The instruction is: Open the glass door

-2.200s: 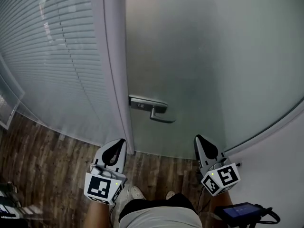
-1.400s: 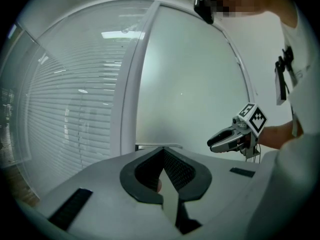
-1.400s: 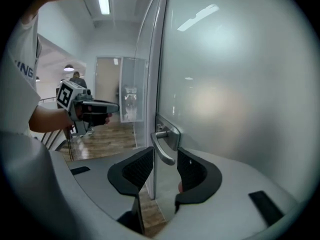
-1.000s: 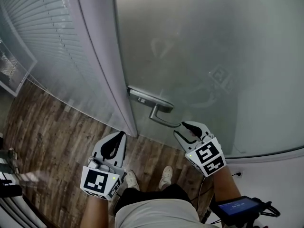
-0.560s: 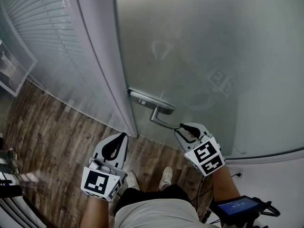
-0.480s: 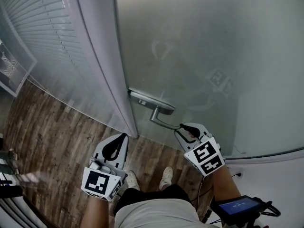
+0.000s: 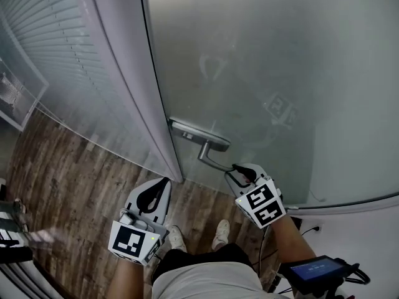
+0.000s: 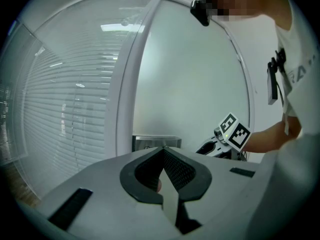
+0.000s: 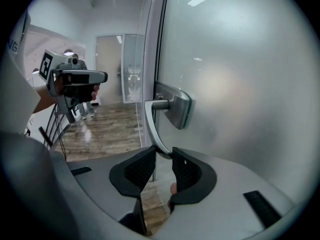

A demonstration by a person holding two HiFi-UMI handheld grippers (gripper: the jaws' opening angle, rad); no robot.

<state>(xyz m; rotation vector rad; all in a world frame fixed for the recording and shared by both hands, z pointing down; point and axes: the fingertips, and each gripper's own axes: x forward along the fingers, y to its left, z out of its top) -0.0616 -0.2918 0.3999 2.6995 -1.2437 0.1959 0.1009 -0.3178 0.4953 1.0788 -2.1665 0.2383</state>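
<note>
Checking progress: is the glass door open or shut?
Shut, it appears: in the head view the glass door meets the frame with no gap, while the right tool grips the end of the handle.

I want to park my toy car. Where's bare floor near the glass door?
Bare brown wooden floor lies left of the left gripper, beside the blind-covered glass wall. Crowded: the silver lever handle, clamped by the right gripper, and the person's shoes.

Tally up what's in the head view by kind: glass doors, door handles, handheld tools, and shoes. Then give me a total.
glass door: 1
door handle: 1
tools: 2 (left tool, right tool)
shoes: 2
total: 6
</note>
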